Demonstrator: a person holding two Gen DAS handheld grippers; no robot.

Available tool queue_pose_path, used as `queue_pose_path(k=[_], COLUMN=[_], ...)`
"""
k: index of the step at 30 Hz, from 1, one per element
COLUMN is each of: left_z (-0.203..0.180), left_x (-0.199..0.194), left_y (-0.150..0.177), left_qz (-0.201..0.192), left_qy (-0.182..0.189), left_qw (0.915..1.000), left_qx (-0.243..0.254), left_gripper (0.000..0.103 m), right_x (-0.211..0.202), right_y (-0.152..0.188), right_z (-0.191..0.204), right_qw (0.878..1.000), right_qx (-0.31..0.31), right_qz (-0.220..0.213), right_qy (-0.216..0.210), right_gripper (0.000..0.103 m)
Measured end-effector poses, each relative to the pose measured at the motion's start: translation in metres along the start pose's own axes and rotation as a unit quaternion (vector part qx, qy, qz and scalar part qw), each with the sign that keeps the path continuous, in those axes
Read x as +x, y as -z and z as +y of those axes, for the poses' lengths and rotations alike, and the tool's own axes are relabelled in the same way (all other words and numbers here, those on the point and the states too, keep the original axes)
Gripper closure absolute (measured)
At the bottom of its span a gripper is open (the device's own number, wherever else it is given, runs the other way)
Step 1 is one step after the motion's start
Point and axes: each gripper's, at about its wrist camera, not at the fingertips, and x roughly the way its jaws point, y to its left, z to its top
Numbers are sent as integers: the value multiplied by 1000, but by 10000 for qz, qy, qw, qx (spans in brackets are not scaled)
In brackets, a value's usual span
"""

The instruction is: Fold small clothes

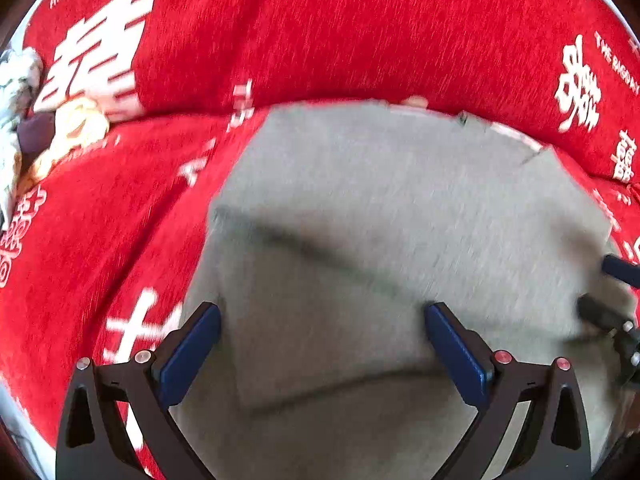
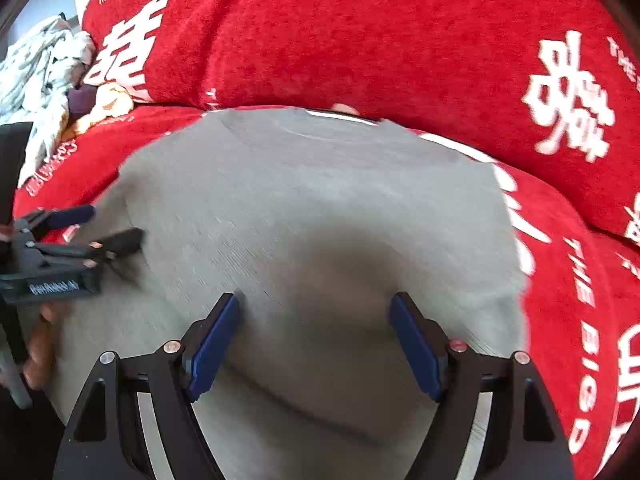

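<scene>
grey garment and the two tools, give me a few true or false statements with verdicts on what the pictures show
1. The grey garment lies on a red cover with white lettering. True.
2. The left tool is clamped on a fold of the garment. False: its jaws stand wide apart over the cloth, pinching nothing.
3. The right tool has its jaws open above the garment. True.
4. A heap of other clothes sits at the far right of the cover. False: it lies at the far left in both views.
5. The garment is blue. False: it is grey.
</scene>
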Motion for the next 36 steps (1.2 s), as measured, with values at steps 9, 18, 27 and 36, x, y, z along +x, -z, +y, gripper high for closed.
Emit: queue_pose_path(k=[9,18,27,36], left_z=[13,-48,-2,78], left_x=[-32,-77,-83,-75], left_y=[29,106,144,175], left_qz=[-58,16,65,699], left_qy=[-447,172,-338,27], left_qw=[9988,9947,9978,9925], left_qx=[191,1011,562,-1000], left_gripper=[0,0,0,0], right_x=[-49,-82,-91,-104], right_y=[76,122,172,207], right_z=[-56,35,3,-24], right_qw=[9970,9961,9965,9961], right_qx=[617,-503,-473,783], right_qz=[-228,-636,-592,-51], right_qy=[398,-333,358,-414], right_gripper=[22,22,19,20])
